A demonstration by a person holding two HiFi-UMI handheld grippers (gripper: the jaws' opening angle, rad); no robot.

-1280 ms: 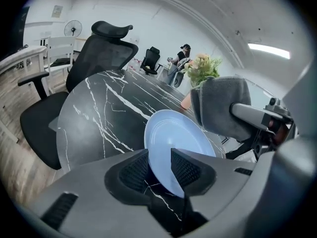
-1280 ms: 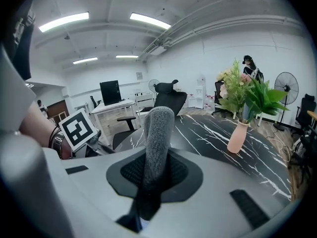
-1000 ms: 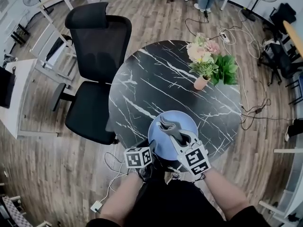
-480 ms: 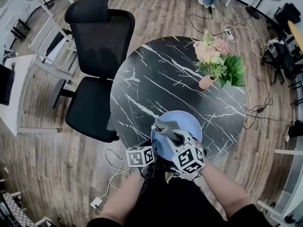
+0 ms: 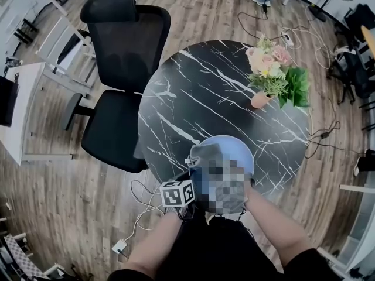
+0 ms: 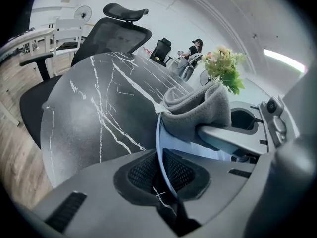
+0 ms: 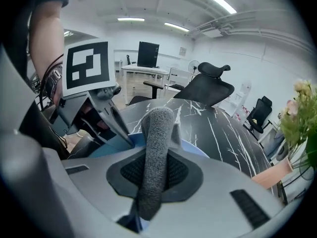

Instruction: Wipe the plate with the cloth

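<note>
A light blue plate (image 5: 234, 150) lies at the near edge of the round black marble table (image 5: 199, 92). My left gripper (image 5: 188, 179) reaches the plate's near left rim. The thin rim (image 6: 161, 148) runs between its two pads, and the jaws are closing on it. My right gripper (image 7: 153, 175) is shut on a rolled grey cloth (image 7: 156, 148). The cloth (image 5: 205, 154) rests bunched on the left part of the plate. In the head view a mosaic patch hides the right gripper. The left gripper view shows the cloth (image 6: 198, 108) right beside one right finger (image 6: 233, 139).
A pot of pink flowers and green leaves (image 5: 272, 75) stands at the table's far right. A black office chair (image 5: 123, 75) is pushed up to the left side. Cables (image 5: 137, 215) run over the wooden floor below the table's near edge.
My right gripper has come down and rolled, bringing the cloth low onto the plate. The left gripper has stayed at the plate's near left rim.
</note>
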